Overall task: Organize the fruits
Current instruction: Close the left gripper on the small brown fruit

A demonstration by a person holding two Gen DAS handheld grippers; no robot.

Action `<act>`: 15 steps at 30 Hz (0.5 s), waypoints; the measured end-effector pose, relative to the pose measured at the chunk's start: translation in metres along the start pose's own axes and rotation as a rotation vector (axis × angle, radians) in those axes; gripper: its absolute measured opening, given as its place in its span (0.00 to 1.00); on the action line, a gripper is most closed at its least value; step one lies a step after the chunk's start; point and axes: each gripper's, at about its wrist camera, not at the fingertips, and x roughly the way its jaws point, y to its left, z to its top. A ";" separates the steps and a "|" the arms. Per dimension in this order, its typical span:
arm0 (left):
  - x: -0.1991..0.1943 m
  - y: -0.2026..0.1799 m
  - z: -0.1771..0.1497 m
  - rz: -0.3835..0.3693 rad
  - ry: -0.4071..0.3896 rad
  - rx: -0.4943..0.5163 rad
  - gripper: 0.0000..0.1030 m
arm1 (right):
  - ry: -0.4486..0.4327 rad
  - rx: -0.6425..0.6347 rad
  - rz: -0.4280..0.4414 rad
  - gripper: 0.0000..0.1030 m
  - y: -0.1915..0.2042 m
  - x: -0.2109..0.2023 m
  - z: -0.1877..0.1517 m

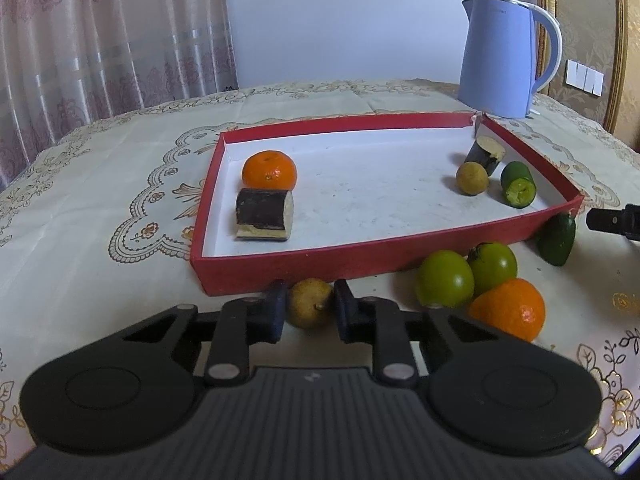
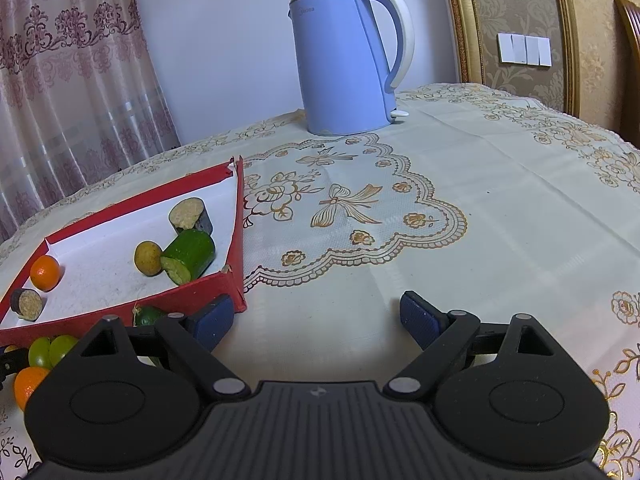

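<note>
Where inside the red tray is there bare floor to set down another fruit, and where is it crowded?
The red tray is bare across its middle, between the orange with the dark cut piece on one side and the small yellow fruit, green cut piece and dark stub on the other. That far corner is crowded.

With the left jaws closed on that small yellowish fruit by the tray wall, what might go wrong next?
1. The round yellowish fruit is pinched by the left gripper near its fingertips; it may slip out when lifted.
2. It sits right against the red tray wall, so lifting forward may catch the rim.
3. The green fruits and orange lie close by and may get knocked.
</note>
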 end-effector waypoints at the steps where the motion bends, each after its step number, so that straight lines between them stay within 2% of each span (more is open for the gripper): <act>1: 0.000 0.000 0.000 -0.001 0.000 -0.001 0.22 | 0.000 0.001 0.000 0.88 0.000 0.000 0.000; 11: -0.011 0.002 0.000 -0.019 -0.015 -0.002 0.22 | -0.001 0.003 0.002 0.88 0.000 0.000 0.000; 15: -0.023 0.004 0.007 -0.028 -0.048 -0.001 0.22 | -0.001 0.004 0.003 0.88 0.000 0.000 0.000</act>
